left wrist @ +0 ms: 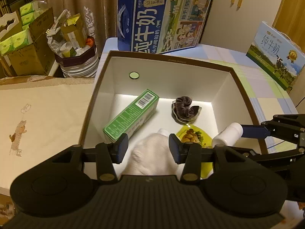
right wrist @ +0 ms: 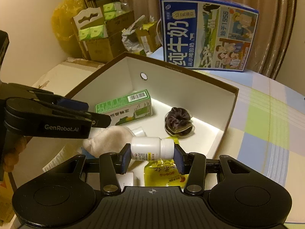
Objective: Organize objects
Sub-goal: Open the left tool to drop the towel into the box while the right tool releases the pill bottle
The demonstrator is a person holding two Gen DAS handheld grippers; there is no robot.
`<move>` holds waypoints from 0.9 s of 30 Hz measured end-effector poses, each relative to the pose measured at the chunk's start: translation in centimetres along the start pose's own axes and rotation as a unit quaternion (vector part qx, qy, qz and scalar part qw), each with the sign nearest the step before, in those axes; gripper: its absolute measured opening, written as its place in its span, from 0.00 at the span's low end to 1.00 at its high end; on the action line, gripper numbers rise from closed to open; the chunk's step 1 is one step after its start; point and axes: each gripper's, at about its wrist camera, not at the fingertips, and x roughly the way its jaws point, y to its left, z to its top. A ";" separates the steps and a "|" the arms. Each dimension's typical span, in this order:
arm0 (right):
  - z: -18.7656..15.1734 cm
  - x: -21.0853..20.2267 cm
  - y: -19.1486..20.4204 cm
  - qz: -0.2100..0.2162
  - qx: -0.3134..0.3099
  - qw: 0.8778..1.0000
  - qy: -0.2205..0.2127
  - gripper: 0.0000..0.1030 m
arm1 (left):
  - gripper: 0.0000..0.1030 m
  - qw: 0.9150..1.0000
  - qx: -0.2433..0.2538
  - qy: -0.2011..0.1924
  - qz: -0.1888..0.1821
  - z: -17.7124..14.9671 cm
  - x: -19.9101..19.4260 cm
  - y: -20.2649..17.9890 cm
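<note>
Honestly, the risk I saw was the white pill bottle (right wrist: 152,148) slipping: my right gripper (right wrist: 151,157) clamped it sideways, one pad on its base and one on its cap, and a smooth cap gripped end-on could roll or pop free if I tilted carelessly over the box. A drop might have knocked it onto the yellow snack pouch (right wrist: 164,173) or left it against the box wall (right wrist: 209,103) rather than in a tidy spot. Crowding was my other worry, since both grippers hung close together over the same near corner and could have bumped. My left gripper (left wrist: 148,148) stood released, its jaws apart on either side of the white fuzzy cloth (left wrist: 152,156) without pressing it; the cloth lay directly below and between them, on the box floor. Farther in lay the green carton (left wrist: 131,114) tipped on its side, and the dark purple scrunchie (left wrist: 185,109) apart to its right.
</note>
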 end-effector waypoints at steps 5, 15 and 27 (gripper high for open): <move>0.2 1.1 0.3 0.005 -0.003 1.000 0.010 0.43 | 0.51 1.000 0.002 0.003 0.006 0.1 0.1 0.5; 0.8 1.6 0.7 0.014 -0.004 1.000 -0.016 0.43 | 0.58 1.000 0.002 0.004 0.013 0.3 -0.1 1.1; -0.2 -1.9 0.2 0.017 0.034 0.999 -0.013 0.44 | 0.76 1.000 0.001 -0.004 0.005 -0.2 -2.2 1.0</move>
